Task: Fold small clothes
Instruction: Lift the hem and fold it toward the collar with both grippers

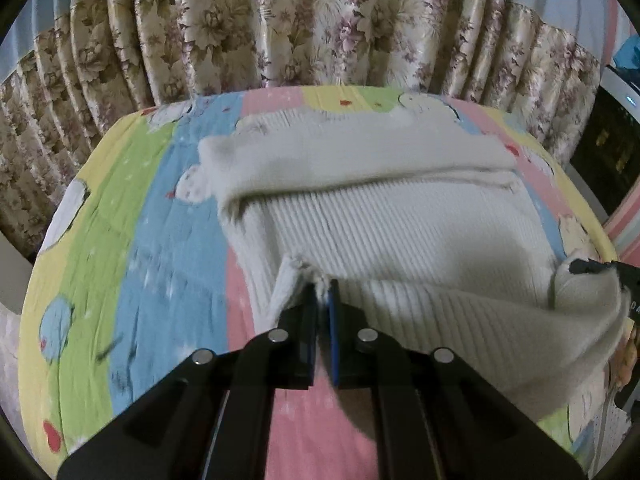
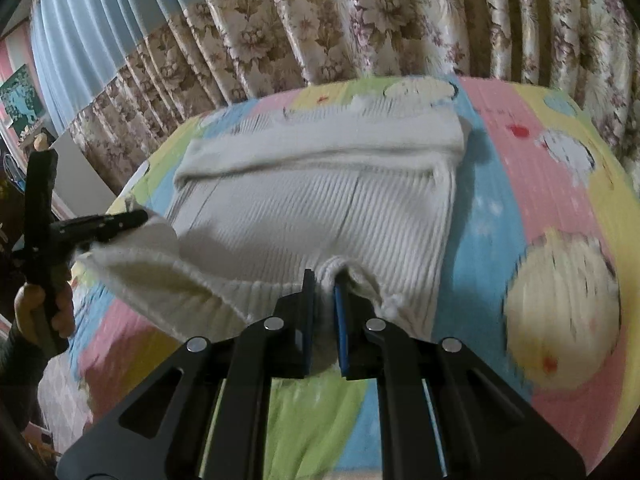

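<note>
Two grippers lift the near edge of a white sweater [image 1: 392,216] on a bed

The left gripper [image 1: 323,292] is pinched tight on one near corner of the sweater, and the right gripper [image 2: 325,280] is pinched tight on the other, with the knit bunched between the fingers. The far part lies flat on a sheet [image 1: 132,216] with pink, blue, green and yellow stripes. A flowery curtain [image 1: 280,24] hangs behind the bed. Only the right view shows a hand [image 2: 40,308] holding the left gripper; only the left view shows a dark screen [image 1: 612,148] at the right edge
</note>
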The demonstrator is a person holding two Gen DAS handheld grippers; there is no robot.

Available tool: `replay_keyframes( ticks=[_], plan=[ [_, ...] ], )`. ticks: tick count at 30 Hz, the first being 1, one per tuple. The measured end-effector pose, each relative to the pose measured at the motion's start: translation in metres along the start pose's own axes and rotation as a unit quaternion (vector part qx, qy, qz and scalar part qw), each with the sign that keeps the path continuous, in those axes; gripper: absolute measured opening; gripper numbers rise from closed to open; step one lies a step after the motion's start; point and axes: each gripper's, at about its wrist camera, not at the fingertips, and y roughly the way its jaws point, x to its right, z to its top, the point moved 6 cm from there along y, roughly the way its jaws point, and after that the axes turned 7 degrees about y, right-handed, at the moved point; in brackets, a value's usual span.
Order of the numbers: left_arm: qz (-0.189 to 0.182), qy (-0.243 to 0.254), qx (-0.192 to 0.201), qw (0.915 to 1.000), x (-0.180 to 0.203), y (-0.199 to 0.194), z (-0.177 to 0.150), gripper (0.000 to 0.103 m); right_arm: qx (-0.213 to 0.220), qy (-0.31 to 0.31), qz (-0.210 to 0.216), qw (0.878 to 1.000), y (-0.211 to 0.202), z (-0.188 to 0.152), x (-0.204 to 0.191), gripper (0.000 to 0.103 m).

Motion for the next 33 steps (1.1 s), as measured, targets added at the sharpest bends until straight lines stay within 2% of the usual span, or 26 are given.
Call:
replay_keyframes(
  ticks=[6, 11, 13, 17, 21, 22, 24, 26, 28, 30, 31, 33],
  plan=[
    [0.008, 0.003, 0.011, 0.9999, -0.014, 0.032, 0.039, 0.005, 0.033, 0.004, 0.002, 0.999, 0.032, 0.072, 0.015, 0.01],
    [0.035, -0.008, 0.033, 0.9988, -0.042, 0.05, 0.076, 0.005, 0.061, -0.003, -0.007, 0.998, 0.061, 0.127, 0.029, 0.01],
    [0.047, -0.018, 0.04, 0.998, -0.055, 0.055, 0.089, 0.005, 0.061, 0.008, -0.015, 0.998, 0.076, 0.141, 0.041, 0.01],
    [0.046, -0.038, 0.037, 0.9976, -0.076, 0.071, 0.103, 0.005, 0.038, 0.02, -0.036, 0.998, 0.107, 0.154, 0.06, 0.01],
    [0.06, -0.021, 0.027, 0.9976, -0.079, 0.089, 0.109, 0.005, 0.043, 0.02, -0.052, 0.998, 0.116, 0.162, 0.065, 0.011],
    [0.059, -0.017, 0.017, 0.998, -0.078, 0.094, 0.109, 0.005, 0.03, 0.022, -0.058, 0.998, 0.123, 0.164, 0.066, 0.017],
    [0.053, -0.017, -0.006, 0.9984, -0.078, 0.105, 0.107, 0.008, 0.005, 0.03, -0.059, 0.998, 0.135, 0.163, 0.068, 0.021],
    [0.041, -0.025, -0.014, 0.9987, -0.081, 0.108, 0.107, 0.009, 0.005, 0.026, -0.057, 0.998, 0.135, 0.162, 0.066, 0.028],
    [0.029, -0.034, -0.015, 0.9989, -0.085, 0.107, 0.108, 0.009, 0.013, 0.024, -0.047, 0.999, 0.129, 0.162, 0.063, 0.049],
    [0.003, -0.055, -0.017, 0.9983, -0.091, 0.103, 0.11, 0.01, 0.021, 0.021, -0.036, 0.999, 0.122, 0.163, 0.059, 0.062],
    [-0.005, -0.062, -0.018, 0.9979, -0.093, 0.103, 0.112, 0.011, 0.027, 0.018, -0.038, 0.999, 0.117, 0.165, 0.058, 0.067],
    [-0.028, -0.078, -0.013, 0.9965, -0.096, 0.098, 0.117, 0.013, 0.04, 0.015, -0.041, 0.998, 0.107, 0.169, 0.057, 0.068]
  ],
)
